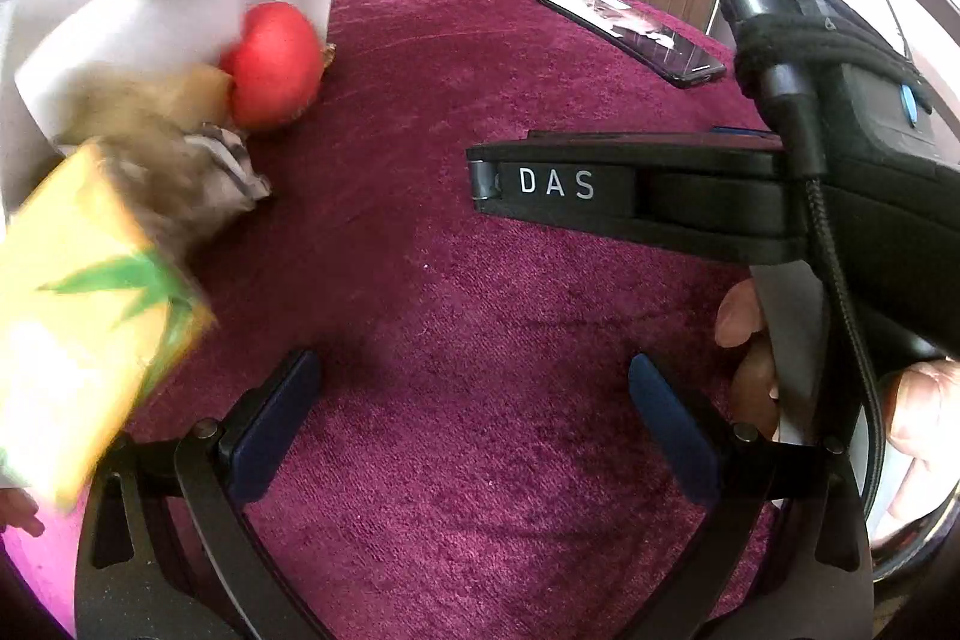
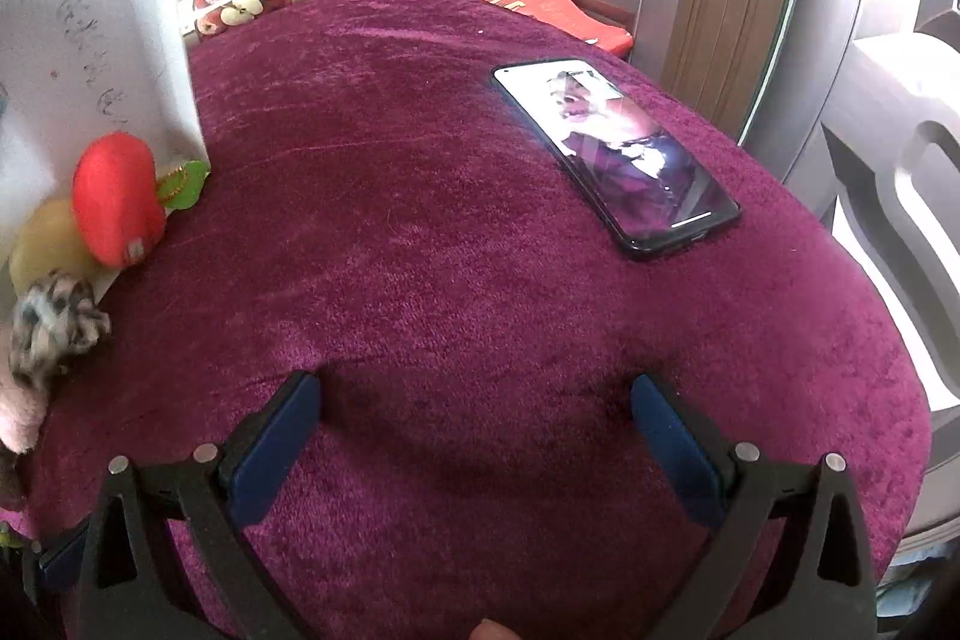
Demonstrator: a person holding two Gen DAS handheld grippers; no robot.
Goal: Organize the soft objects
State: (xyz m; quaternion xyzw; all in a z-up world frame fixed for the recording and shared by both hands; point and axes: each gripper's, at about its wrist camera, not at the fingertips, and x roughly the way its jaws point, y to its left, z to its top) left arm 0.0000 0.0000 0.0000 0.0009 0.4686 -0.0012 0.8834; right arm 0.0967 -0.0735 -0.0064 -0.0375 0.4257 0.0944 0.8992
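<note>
Magenta plush cloth covered the table in both views. Against the white wall: red plush fruit, yellow plush, leopard-print scrunchie. Left wrist view only: blurred yellow box, right gripper body marked DAS. Phone well apart, screen lit. Left gripper and right gripper: jaws wide, nothing held.

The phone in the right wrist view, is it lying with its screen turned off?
No, the phone lies flat on the purple cloth with its screen lit and showing an image.
</note>
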